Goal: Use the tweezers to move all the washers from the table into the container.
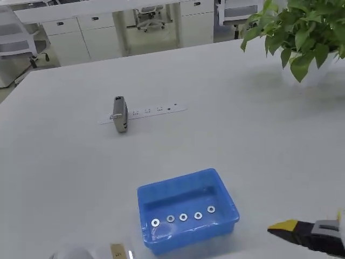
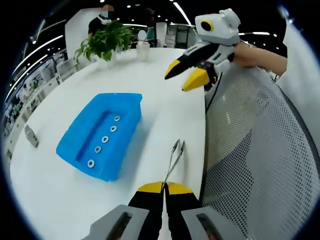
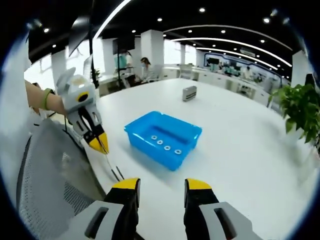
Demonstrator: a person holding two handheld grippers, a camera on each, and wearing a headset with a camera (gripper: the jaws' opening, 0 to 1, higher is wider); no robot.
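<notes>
Left tongs are pinched tight on the handle end of the tweezers, which point out over the counter on the near side of the blue container; the right tongs stand wide apart, gripping and touching nothing. Five washers lie in a row inside the container and none shows on the counter, so the job looks nearly finished. Best to scan slowly around the container, then lay the tweezers flat, away from the near edge.

R gripper cut by btm-right edge; plant by top.
</notes>
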